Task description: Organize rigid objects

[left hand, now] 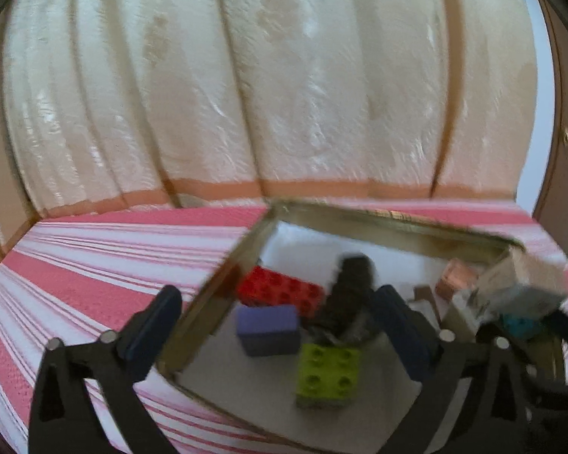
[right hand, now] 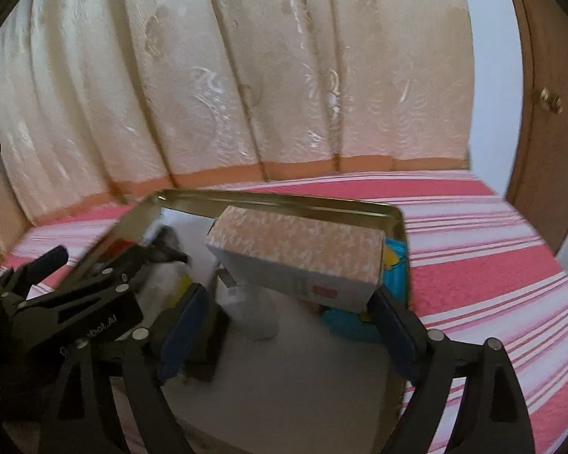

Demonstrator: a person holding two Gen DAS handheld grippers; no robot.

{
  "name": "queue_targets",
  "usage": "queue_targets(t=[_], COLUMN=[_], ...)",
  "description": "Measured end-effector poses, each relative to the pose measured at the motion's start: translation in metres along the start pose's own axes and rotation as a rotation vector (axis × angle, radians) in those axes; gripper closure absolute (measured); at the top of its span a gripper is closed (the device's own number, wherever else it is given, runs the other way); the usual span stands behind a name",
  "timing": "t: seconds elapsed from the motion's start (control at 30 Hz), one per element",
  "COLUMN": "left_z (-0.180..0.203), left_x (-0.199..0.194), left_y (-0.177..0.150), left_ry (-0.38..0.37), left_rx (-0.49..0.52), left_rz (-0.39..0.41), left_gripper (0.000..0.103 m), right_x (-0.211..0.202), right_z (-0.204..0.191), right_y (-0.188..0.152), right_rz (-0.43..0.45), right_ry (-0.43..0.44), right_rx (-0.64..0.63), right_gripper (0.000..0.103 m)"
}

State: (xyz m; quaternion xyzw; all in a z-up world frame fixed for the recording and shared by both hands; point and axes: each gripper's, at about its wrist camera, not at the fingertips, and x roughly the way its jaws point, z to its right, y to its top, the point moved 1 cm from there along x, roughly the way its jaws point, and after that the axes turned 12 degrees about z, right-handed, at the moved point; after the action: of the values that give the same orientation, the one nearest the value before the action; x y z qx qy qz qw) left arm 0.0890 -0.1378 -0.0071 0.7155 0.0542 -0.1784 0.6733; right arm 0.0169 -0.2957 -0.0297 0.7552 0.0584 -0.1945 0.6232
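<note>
Left gripper (left hand: 276, 325) jaws wide apart, astride near-left wall of gold tray (left hand: 223, 265) on striped bed (left hand: 94, 265); nothing held. I see red brick (left hand: 280, 291), purple block (left hand: 267, 329), green brick (left hand: 327, 374), black piece (left hand: 350, 287) inside tray. Right gripper (right hand: 289, 325) spread; patterned box (right hand: 299, 253) tilted above its tips, grip unclear. Risk: box tips onto bricks, or left finger snags wall and shoves tray across soft bed.

Both wrist views, seemingly close, tray (left hand: 359, 223)
</note>
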Motion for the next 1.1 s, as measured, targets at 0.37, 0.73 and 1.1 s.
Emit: queue_targets(t=[0.37, 0.73, 1.1], left_z=[-0.014, -0.01, -0.016], left_x=[-0.019, -0.04, -0.059], left_y=[-0.001, -0.008, -0.009], left_ry=[0.035, 0.009, -0.036], left_rx=[0.025, 0.082, 0.042], left_rz=[0.07, 0.118, 0.158], left_gripper=[0.0, 0.0, 0.0], right_x=[-0.007, -0.048, -0.076], right_z=[-0.008, 0.0, -0.01], right_y=[-0.001, 0.007, 0.002], right_rz=[-0.011, 0.252, 0.362], right_ry=[0.238, -0.009, -0.213], right_rx=[0.111, 0.05, -0.039], right_gripper=[0.008, 0.008, 0.008])
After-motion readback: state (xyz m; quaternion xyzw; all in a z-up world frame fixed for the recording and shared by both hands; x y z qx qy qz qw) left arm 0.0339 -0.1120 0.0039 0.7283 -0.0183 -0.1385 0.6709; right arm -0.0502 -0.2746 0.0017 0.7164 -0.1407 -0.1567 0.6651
